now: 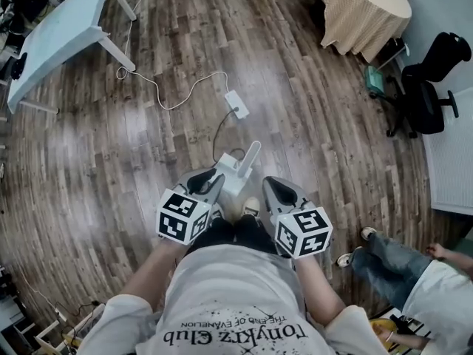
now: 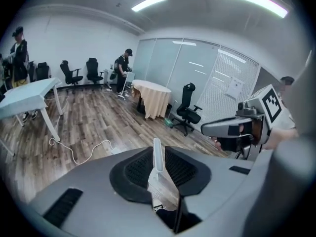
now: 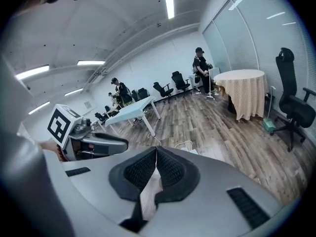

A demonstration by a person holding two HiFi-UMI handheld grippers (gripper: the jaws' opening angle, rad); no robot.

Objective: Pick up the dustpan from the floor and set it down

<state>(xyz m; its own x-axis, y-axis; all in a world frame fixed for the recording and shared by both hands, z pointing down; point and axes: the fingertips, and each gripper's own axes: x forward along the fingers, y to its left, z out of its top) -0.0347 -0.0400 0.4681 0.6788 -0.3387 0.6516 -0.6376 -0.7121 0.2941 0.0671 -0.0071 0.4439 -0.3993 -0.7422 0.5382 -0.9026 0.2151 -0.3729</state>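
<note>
The left hand-held gripper point(image 1: 214, 180) point(image 2: 158, 164) is clamping its two black ribbed pads on a white plastic dustpan point(image 1: 238, 174) point(image 2: 160, 181), gripping near the base of the handle point(image 1: 251, 154) point(image 2: 157, 154). That slim, flat, round-ended handle is sticking up and away past the pad tips, while the wider scoop is sitting down between the grey jaw shells. In the head view the dustpan is hanging just ahead of this hand-held gripper and just to the inner side of the right hand-held gripper point(image 1: 272, 187) point(image 3: 155, 154). The right one's pads are meeting at their tips with nothing between them. Below and ahead of both, glossy wood-plank floor point(image 1: 111, 168) is stretching out. A thin white cable point(image 1: 162, 98) is looping across it to a small white rectangular power block point(image 1: 236, 103) lying ahead of the dustpan. Far ahead to the left a white table point(image 1: 63, 28) on slanted legs is standing. Far ahead to the right a round table point(image 1: 363, 9) is wearing a beige draped cloth. Nearer than that, a black office chair point(image 1: 432, 80) is standing.
</note>
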